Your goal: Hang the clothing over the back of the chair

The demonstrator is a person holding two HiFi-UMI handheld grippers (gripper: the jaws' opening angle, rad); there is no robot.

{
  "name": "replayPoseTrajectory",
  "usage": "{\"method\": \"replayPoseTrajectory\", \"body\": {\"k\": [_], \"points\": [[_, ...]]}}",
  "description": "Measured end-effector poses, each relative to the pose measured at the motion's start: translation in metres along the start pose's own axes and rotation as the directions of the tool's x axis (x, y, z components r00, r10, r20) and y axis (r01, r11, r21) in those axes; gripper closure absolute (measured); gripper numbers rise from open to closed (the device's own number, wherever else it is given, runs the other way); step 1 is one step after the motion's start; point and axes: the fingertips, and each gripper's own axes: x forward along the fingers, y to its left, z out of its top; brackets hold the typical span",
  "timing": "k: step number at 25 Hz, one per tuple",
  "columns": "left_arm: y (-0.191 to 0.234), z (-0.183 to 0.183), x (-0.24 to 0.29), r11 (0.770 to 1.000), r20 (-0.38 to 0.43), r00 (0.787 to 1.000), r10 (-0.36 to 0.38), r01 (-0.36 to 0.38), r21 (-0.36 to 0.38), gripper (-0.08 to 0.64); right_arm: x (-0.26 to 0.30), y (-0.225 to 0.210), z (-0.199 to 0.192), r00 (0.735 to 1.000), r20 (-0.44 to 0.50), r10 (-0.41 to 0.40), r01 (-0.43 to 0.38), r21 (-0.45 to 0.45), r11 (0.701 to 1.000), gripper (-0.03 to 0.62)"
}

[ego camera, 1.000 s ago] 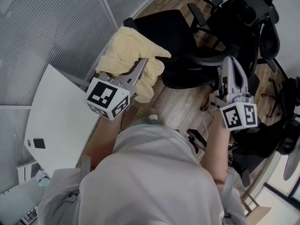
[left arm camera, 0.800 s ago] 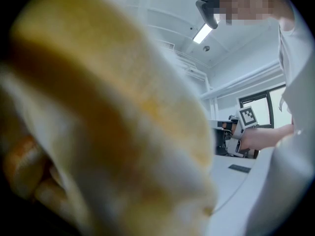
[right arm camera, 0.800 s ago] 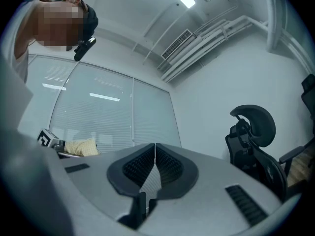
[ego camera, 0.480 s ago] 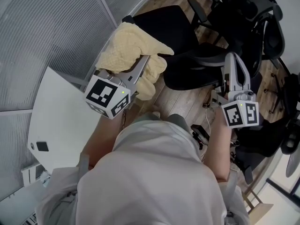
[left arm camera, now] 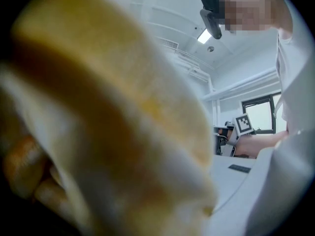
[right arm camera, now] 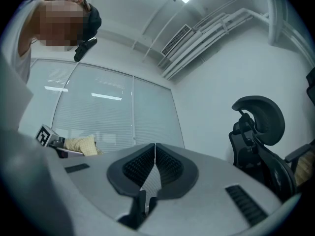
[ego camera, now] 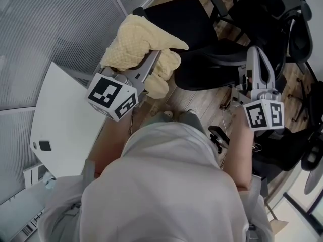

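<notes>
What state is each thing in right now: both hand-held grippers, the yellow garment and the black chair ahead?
left hand-held gripper: shut on the yellow garment, which also covers most of its camera.
right hand-held gripper: shut, nothing between the jaws.
yellow garment: bunched, held up in the air, not yet on a chair.
black chair: bare, nothing draped on it.

The waffle-textured clothing (ego camera: pixel 136 42) is pale yellow, and the office chair (ego camera: pixel 184 21) is black. The left gripper (ego camera: pixel 159 54) and right gripper (ego camera: pixel 255 54) are light grey, each with a cube of black-and-white square markers. The plank floor (ego camera: pixel 197 102) is brown wood, the counter (ego camera: pixel 58 120) white, the ribbed blinds (ego camera: pixel 50 24) grey, and the person's shirt (ego camera: pixel 166 185) off-white.
</notes>
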Motion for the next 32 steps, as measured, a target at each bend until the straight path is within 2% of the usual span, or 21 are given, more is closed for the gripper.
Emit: {"method": "replayPoseTrajectory", "body": {"k": [3, 11, 23, 32], "points": [[-0.009, 0.001, 0.005, 0.999, 0.003, 1.0, 0.026, -0.026, -0.032, 0.51, -0.002, -0.014, 0.0, 1.0, -0.014, 0.021, -0.021, 0.009, 1.0, 0.571], [-0.045, -0.004, 0.017, 0.994, -0.01, 0.996, 0.093, -0.094, -0.059, 0.511, -0.012, -0.055, 0.006, 0.998, -0.018, 0.065, -0.065, 0.026, 0.998, 0.57], [-0.084, -0.005, 0.042, 0.986, -0.008, 0.986, 0.165, -0.165, -0.035, 0.51, -0.009, -0.089, 0.014, 0.987, 0.013, 0.158, -0.159, 0.055, 0.986, 0.571], [-0.102, -0.007, 0.059, 0.981, -0.013, 0.981, 0.192, -0.192, -0.02, 0.511, -0.002, -0.101, 0.017, 0.973, 0.028, 0.23, -0.231, 0.08, 0.97, 0.57]]}}
